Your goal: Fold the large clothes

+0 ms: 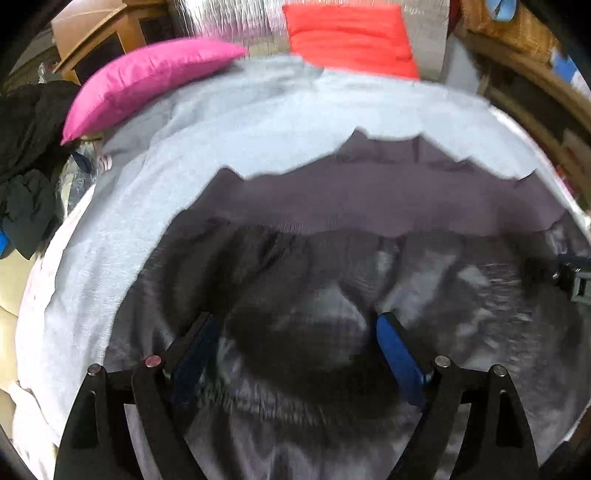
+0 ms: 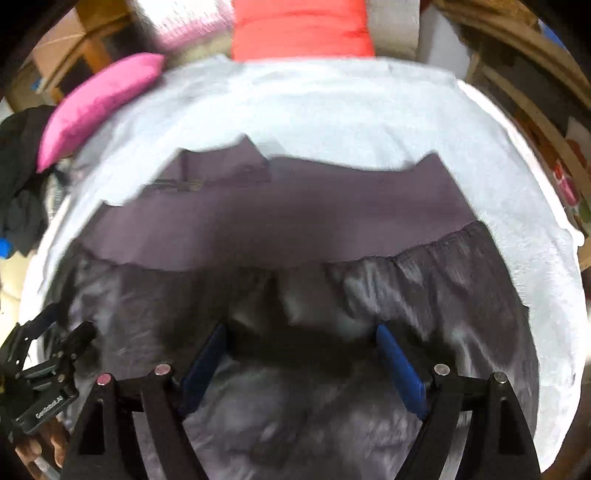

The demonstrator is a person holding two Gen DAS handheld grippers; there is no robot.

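The dark garment [image 1: 295, 280] lies directly under both claws, its waistband running left to right across the far side. Left claw [image 1: 295, 325] and right claw [image 2: 301, 339] both gape with nothing between the fingers — neither is nearer.

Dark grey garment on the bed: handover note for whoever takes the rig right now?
Left gripper: open, empty, above the garment.
Right gripper: open, empty, beside the left.
Dark grey garment: spread on the pale grey sheet, its shiny lower part bunched near the grippers, plain matte band beyond. Pink cushion and red cushion at the far end.
Done: garment laid out, nothing gripped.
Left: likely grip an edge with each gripper and fold.
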